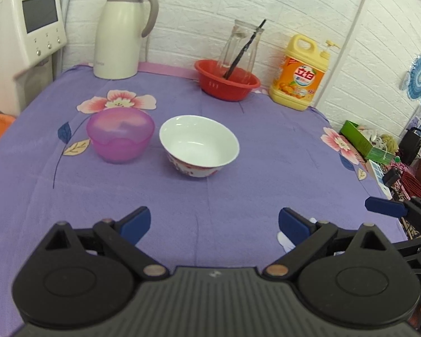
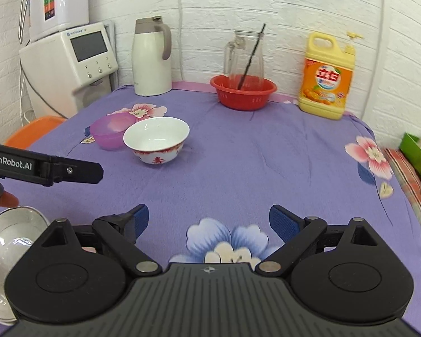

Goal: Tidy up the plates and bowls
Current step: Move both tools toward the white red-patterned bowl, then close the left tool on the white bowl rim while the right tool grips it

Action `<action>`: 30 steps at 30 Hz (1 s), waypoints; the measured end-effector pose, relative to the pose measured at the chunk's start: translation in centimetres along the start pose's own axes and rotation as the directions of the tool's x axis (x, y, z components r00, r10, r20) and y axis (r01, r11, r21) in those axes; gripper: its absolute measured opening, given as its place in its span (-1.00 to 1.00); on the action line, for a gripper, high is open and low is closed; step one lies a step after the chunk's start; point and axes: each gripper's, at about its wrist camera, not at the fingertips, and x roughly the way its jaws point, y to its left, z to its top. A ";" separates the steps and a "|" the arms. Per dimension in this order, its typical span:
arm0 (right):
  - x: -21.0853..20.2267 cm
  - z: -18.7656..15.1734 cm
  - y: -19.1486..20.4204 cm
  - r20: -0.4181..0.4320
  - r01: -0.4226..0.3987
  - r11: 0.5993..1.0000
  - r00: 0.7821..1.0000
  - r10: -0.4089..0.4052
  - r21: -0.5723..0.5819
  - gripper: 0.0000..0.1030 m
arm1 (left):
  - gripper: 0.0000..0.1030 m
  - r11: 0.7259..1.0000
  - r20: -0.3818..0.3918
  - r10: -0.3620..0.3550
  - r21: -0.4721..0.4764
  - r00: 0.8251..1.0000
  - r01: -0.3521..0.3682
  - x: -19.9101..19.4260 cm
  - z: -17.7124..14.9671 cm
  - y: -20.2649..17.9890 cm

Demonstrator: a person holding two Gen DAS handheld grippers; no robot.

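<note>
1. Left gripper [image 1: 214,224] hangs released, nothing between its fingers, over the purple tablecloth [image 1: 238,185].
2. At its 11 o'clock sits the purple plastic bowl [image 1: 120,134]; just beside, at 12 o'clock, the white ceramic bowl [image 1: 199,146], both unstacked.
3. Right gripper [image 2: 209,220] is likewise spread and empty.
4. At its 9 o'clock, a white dish [image 2: 11,252] shows partly hidden.
5. Judgement: sorting appears barely begun.

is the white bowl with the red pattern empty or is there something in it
Empty. The white bowl stands upright on the purple tablecloth beside the pink bowl, and both views show only its bare white inside.
</note>
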 end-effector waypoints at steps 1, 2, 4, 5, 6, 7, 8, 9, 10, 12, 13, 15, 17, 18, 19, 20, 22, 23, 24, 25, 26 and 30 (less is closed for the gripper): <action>0.5 0.4 0.1 -0.005 -0.005 1.000 1.000 0.005 -0.010 1.00 | 0.90 1.000 -0.006 0.001 -0.006 1.000 -0.001 0.4 0.2 0.3; 1.0 0.7 0.1 -0.008 -0.009 1.000 1.000 0.009 -0.018 1.00 | 0.90 1.000 -0.011 0.004 -0.013 1.000 -0.004 0.8 0.4 0.6; 2.0 1.4 0.3 -0.019 -0.015 0.999 1.000 0.015 -0.037 1.00 | 0.90 1.000 -0.022 0.007 -0.022 1.000 -0.008 1.7 0.7 1.1; 2.6 1.7 0.5 -0.024 -0.016 0.999 1.000 0.015 -0.047 1.00 | 0.90 1.000 -0.030 0.008 -0.028 1.000 -0.009 2.2 0.9 1.5; 3.2 2.0 0.6 -0.030 -0.017 0.998 0.999 0.015 -0.058 1.00 | 0.90 0.999 -0.037 0.008 -0.037 0.999 -0.009 2.6 1.1 1.8; 3.9 2.3 0.6 -0.037 -0.018 0.998 0.999 0.016 -0.067 1.00 | 0.90 0.999 -0.042 0.002 -0.054 0.999 -0.004 3.0 1.3 2.3; 4.5 2.6 0.7 -0.045 -0.021 0.997 0.999 0.017 -0.075 1.00 | 0.90 0.997 -0.047 -0.008 -0.080 0.999 0.004 3.5 1.7 2.7; 5.2 3.0 0.8 -0.053 -0.025 0.996 0.998 0.021 -0.080 1.00 | 0.90 0.992 -0.045 -0.022 -0.122 0.999 0.016 4.0 2.1 3.4; 6.1 3.5 0.9 -0.064 -0.034 0.996 0.998 0.029 -0.082 1.00 | 0.90 0.984 -0.037 -0.037 -0.173 0.999 0.030 4.4 2.6 4.1; 7.8 4.5 0.9 -0.080 -0.058 0.996 0.995 0.052 -0.070 1.00 | 0.90 0.959 -0.030 -0.053 -0.281 0.998 0.042 5.4 3.7 5.2; 8.6 5.0 0.9 -0.085 -0.069 0.996 0.994 0.064 -0.064 1.00 | 0.90 0.945 -0.029 -0.063 -0.324 0.998 0.050 6.0 4.1 5.8; 10.2 6.0 1.1 -0.094 -0.084 0.995 0.993 0.078 -0.057 1.00 | 0.90 0.926 -0.049 -0.060 -0.377 0.997 0.037 7.3 4.9 6.3; 12.0 7.1 1.0 -0.108 -0.108 0.994 0.989 0.105 -0.023 1.00 | 0.90 0.912 -0.082 -0.056 -0.409 0.995 0.017 8.4 5.3 6.5; 12.7 7.5 0.8 -0.111 -0.125 0.992 0.986 0.125 0.004 1.00 | 0.89 0.900 -0.097 -0.067 -0.435 0.993 0.019 9.0 5.4 6.7; 13.5 7.9 0.6 -0.113 -0.139 0.990 0.983 0.141 0.031 1.00 | 0.87 0.886 -0.105 -0.080 -0.463 0.991 0.023 9.4 5.5 7.0; 14.3 8.3 0.4 -0.120 -0.141 0.989 0.982 0.145 0.043 1.00 | 0.85 0.872 -0.102 -0.073 -0.489 0.992 0.014 9.7 5.5 7.3; 15.8 8.8 0.5 -0.137 -0.152 0.988 0.978 0.156 0.040 1.00 | 0.84 0.851 -0.112 -0.066 -0.525 0.991 -0.002 10.4 5.8 7.8; 16.4 8.8 0.6 -0.149 -0.137 0.990 0.979 0.141 0.033 1.00 | 0.84 0.840 -0.119 -0.070 -0.542 0.990 -0.005 10.7 6.0 8.0; 16.9 8.9 0.6 -0.157 -0.136 0.990 0.978 0.138 0.025 1.00 | 0.84 0.832 -0.121 -0.070 -0.554 0.990 -0.008 10.9 6.0 8.1; 17.4 8.8 0.5 -0.161 -0.144 0.989 0.976 0.146 0.028 1.00 | 0.84 0.832 -0.123 -0.063 -0.554 0.990 -0.016 11.2 6.2 8.1; 17.8 8.8 0.4 -0.165 -0.148 0.988 0.974 0.152 0.038 1.00 | 0.84 0.835 -0.127 -0.050 -0.549 0.991 -0.028 11.5 6.2 8.0; 19.5 8.6 0.5 -0.191 -0.157 0.987 0.969 0.158 0.021 1.00 | 0.77 0.841 -0.130 -0.012 -0.538 0.991 -0.060 12.3 6.5 7.3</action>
